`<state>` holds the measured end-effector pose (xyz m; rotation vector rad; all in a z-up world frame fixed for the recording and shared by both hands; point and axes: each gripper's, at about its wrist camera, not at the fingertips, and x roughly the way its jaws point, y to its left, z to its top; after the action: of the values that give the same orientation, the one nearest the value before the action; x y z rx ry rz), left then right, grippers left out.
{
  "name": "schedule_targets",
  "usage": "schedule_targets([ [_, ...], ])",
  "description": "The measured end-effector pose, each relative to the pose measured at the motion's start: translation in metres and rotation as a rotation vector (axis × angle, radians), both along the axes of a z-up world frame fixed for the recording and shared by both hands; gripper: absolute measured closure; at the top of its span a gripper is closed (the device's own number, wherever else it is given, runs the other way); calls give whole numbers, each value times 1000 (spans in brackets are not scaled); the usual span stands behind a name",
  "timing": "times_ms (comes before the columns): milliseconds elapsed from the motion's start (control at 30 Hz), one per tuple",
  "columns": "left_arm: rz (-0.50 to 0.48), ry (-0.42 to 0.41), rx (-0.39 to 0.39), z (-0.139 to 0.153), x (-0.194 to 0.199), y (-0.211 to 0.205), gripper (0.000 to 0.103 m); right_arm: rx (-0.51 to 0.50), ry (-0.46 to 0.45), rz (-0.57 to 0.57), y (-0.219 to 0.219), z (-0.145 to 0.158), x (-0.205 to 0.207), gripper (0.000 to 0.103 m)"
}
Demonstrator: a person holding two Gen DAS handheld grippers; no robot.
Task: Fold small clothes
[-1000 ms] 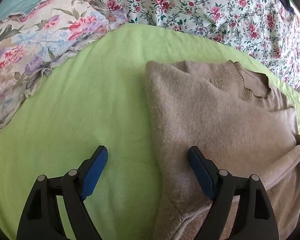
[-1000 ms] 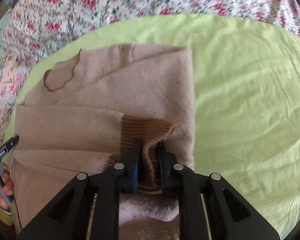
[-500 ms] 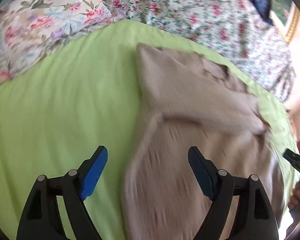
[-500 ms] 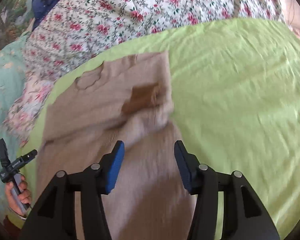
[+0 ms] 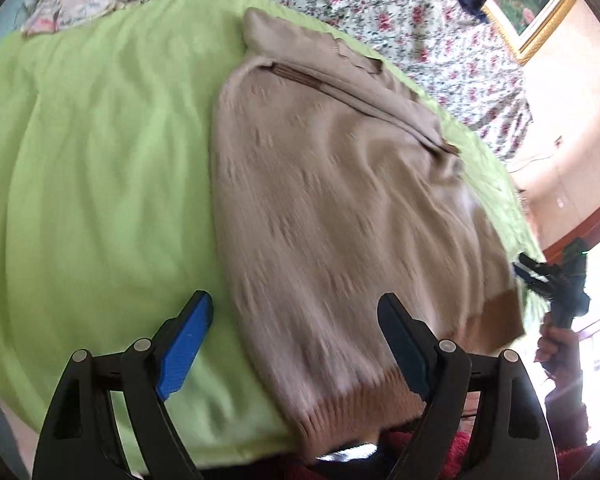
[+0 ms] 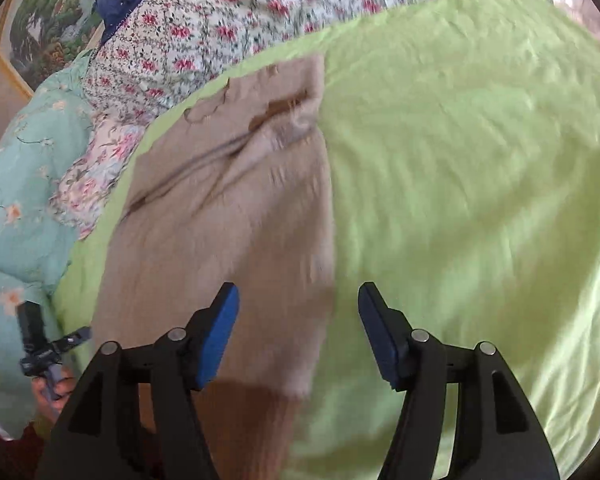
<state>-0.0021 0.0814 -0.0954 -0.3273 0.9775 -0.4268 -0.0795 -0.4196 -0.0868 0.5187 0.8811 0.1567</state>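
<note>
A beige knit sweater (image 5: pixel 340 200) with brown ribbed hem and cuffs lies flat on the green sheet (image 5: pixel 100 160), both sleeves folded across its chest. My left gripper (image 5: pixel 294 312) hovers over the hem's left part, jaws wide and opening slightly, nothing pressed between them. In the right wrist view the sweater (image 6: pixel 220 220) fills the left-centre. My right gripper (image 6: pixel 298 296) straddles the sweater's right edge near the hem, jaws opening and touching no cloth. Each gripper also shows small at the other view's side edge, the right gripper (image 5: pixel 530 276) and the left gripper (image 6: pixel 54 332).
A floral quilt (image 5: pixel 380 12) and a teal flowered pillow (image 6: pixel 16 200) lie beyond the sheet. A framed picture (image 6: pixel 40 28) hangs on the far wall. The bed's near edge runs just below the hem, with red clothing (image 5: pixel 460 456) of the person there.
My right gripper let go of the brown cuff, opened, and drew back toward the hem. My left gripper also drew back from the shoulder to the hem. The sleeve now lies across the chest.
</note>
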Motion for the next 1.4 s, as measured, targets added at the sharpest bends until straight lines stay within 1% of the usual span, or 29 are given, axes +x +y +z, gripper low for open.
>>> schedule_targets([
  [67, -36, 6, -57, -5, -13, -3, 16, 52, -7, 39, -1, -6, -8, 39],
  [100, -52, 11, -83, -7, -18, -5, 15, 102, -13, 71, -2, -9, -11, 38],
  [167, -95, 33, -143, -13, -26, -9, 14, 181, -12, 133, -2, -13, -11, 32],
  [233, -122, 46, -183, -19, -31, -13, 14, 184, -16, 179, 5, -13, -8, 29],
  [267, -123, 42, -190, -20, -33, -15, 14, 182, -11, 194, 9, -13, -5, 28],
  [333, -121, 41, -207, -21, -33, -16, 14, 191, -13, 230, 20, -14, 2, 23],
  [433, -126, 53, -256, -23, -31, -16, 14, 208, -21, 276, 37, -15, 9, 22],
  [467, -131, 55, -261, -24, -31, -15, 14, 199, -19, 282, 42, -16, 10, 22],
  [500, -141, 53, -262, -24, -33, -16, 15, 189, -20, 286, 46, -16, 9, 22],
  [567, -169, 55, -259, -23, -37, -18, 22, 186, -25, 292, 46, -15, 4, 23],
  [600, -184, 59, -257, -24, -38, -20, 29, 188, -26, 292, 45, -15, 3, 24],
  [633, -202, 64, -255, -26, -38, -21, 38, 188, -26, 290, 44, -15, 0, 32],
  [667, -217, 64, -245, -28, -37, -22, 44, 179, -20, 281, 43, -16, -2, 49],
  [700, -224, 61, -234, -29, -37, -23, 55, 173, -3, 266, 41, -20, -3, 61],
  [733, -228, 61, -225, -30, -36, -24, 68, 180, 13, 255, 39, -23, -4, 81],
  [767, -228, 64, -221, -32, -36, -23, 74, 184, 17, 240, 37, -25, -7, 85],
  [800, -225, 66, -219, -33, -35, -23, 86, 171, 11, 229, 35, -24, -11, 86],
  [833, -225, 64, -216, -33, -35, -20, 94, 163, 2, 217, 31, -22, -15, 89],
  [867, -221, 44, -198, -30, -38, -17, 96, 163, -13, 198, 26, -20, -22, 92],
  [933, -213, -1, -157, -20, -47, -14, 97, 184, -52, 154, 10, -13, -41, 93],
  [1033, -212, -69, -156, 1, -63, -2, 97, 219, -97, 146, -5, -6, -66, 94],
  [1100, -216, -83, -153, 5, -65, 2, 97, 208, -90, 165, -3, -8, -72, 94],
  [1167, -218, -74, -141, -1, -61, 2, 97, 188, -57, 183, 5, -17, -71, 94],
  [1233, -210, -43, -135, -11, -54, -1, 97, 193, -28, 198, 11, -28, -66, 94],
  [1267, -212, -20, -141, -17, -50, -2, 97, 195, -21, 203, 13, -32, -64, 91],
  [1333, -220, 6, -147, -24, -47, -3, 95, 224, -22, 198, 12, -36, -63, 89],
  [1367, -217, 15, -140, -26, -46, -4, 91, 239, -25, 200, 10, -36, -64, 85],
  [1400, -218, 21, -137, -29, -46, -3, 83, 253, -30, 202, 10, -37, -65, 84],
])
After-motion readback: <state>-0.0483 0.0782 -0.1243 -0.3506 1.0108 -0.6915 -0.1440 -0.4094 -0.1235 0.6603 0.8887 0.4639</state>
